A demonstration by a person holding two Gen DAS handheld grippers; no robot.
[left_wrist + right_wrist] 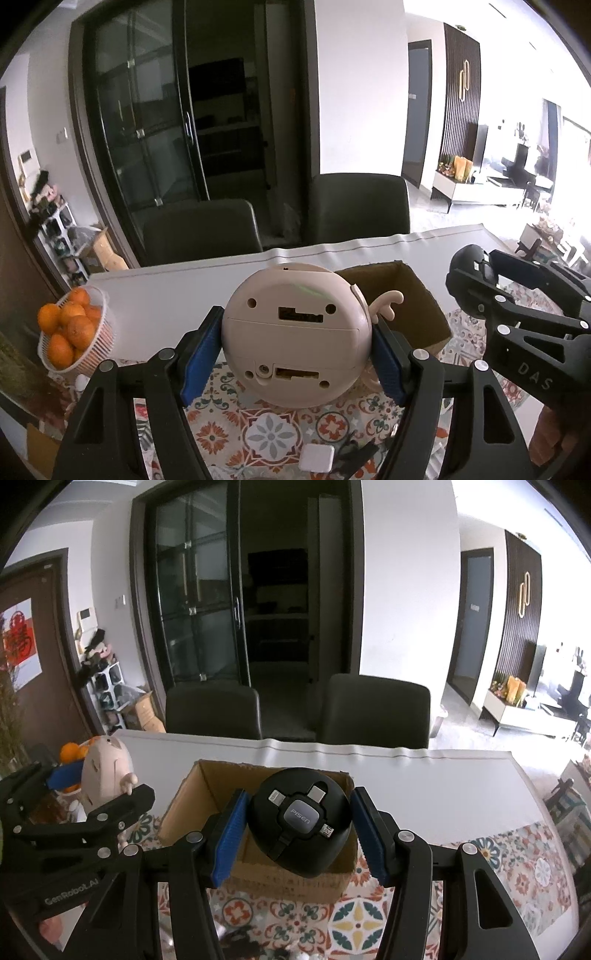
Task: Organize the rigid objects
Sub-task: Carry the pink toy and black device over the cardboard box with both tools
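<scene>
My left gripper (291, 350) is shut on a round pink clock-like toy (291, 336), back side toward the camera, held above the patterned tablecloth. It also shows in the right wrist view (105, 771) at the left. My right gripper (299, 830) is shut on a black round Pisen cable charger (301, 821), held over the open cardboard box (207, 794). The box also shows in the left wrist view (417, 295), behind the toy. The right gripper's body (517, 306) is at the right of the left wrist view.
A white basket of oranges (74, 328) stands at the table's left. A small white cube (317, 458) and a black cable lie on the patterned cloth (258, 435) near me. Two dark chairs (373, 709) stand behind the white table (443, 786).
</scene>
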